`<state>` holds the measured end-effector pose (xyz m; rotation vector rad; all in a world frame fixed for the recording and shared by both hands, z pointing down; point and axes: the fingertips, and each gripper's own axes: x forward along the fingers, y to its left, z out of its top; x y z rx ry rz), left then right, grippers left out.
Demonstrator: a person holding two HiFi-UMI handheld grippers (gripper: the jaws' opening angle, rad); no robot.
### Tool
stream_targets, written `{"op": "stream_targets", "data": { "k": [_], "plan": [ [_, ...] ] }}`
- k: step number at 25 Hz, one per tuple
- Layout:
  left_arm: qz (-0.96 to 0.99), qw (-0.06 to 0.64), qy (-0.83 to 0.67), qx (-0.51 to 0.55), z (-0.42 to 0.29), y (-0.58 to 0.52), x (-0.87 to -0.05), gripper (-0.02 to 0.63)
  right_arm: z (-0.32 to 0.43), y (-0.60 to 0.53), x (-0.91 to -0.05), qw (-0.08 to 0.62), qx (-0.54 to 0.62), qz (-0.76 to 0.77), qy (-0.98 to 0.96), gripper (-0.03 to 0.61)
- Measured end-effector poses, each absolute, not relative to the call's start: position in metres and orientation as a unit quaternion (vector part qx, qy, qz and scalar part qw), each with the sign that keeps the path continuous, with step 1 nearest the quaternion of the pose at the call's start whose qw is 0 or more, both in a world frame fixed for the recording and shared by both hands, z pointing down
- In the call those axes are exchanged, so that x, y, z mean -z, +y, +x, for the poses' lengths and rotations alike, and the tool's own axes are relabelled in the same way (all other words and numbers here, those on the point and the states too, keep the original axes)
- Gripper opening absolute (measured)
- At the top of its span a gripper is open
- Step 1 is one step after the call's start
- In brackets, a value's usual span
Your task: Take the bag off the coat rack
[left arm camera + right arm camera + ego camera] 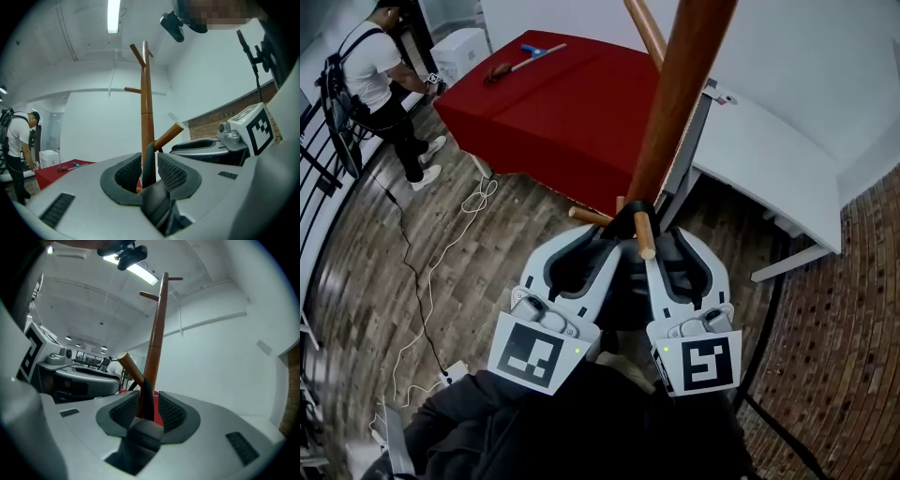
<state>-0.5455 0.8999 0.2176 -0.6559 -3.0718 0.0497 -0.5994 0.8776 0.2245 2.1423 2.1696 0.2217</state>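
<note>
The brown coat rack pole (675, 94) rises in front of me, with a short peg (643, 234) sticking out low on it. A black bag strap (625, 223) loops over that peg. Dark fabric, apparently the bag (581, 422), hangs below both grippers. My left gripper (586, 258) and right gripper (680, 262) sit side by side just under the peg. In the left gripper view the strap (149, 164) stands between the open jaws of that gripper (149, 171) with gaps at both pads. The right gripper (149, 411) is likewise open around the strap (147, 401).
A red-covered table (553, 103) with a blue-handled tool stands behind the rack. A white desk (769, 159) is at the right. A person (384, 84) stands at the far left. Cables (422, 291) trail over the wood floor, and brick paving (844, 328) lies to the right.
</note>
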Motion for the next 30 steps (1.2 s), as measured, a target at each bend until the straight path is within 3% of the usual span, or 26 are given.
{"op": "stream_targets", "data": {
  "k": [7, 25, 28, 30],
  "plan": [
    [-0.203, 0.022, -0.978, -0.035, -0.558, 0.906, -0.221, 0.132, -0.599, 0.889, -0.22, 0.036, -0.086, 0.716, 0.692, 0.117],
    [-0.206, 0.071, -0.973, -0.07, -0.581, 0.931, -0.237, 0.132, -0.604, 0.909, -0.226, 0.047, -0.133, 0.735, 0.663, 0.09],
    [-0.205, 0.07, -0.974, -0.072, -0.583, 0.931, -0.237, 0.129, -0.604, 0.909, -0.226, 0.045, -0.127, 0.738, 0.662, 0.072],
    [-0.199, 0.07, -0.974, -0.078, -0.585, 0.93, -0.237, 0.09, -0.604, 0.909, -0.226, 0.044, -0.121, 0.739, 0.661, 0.063]
  ]
}}
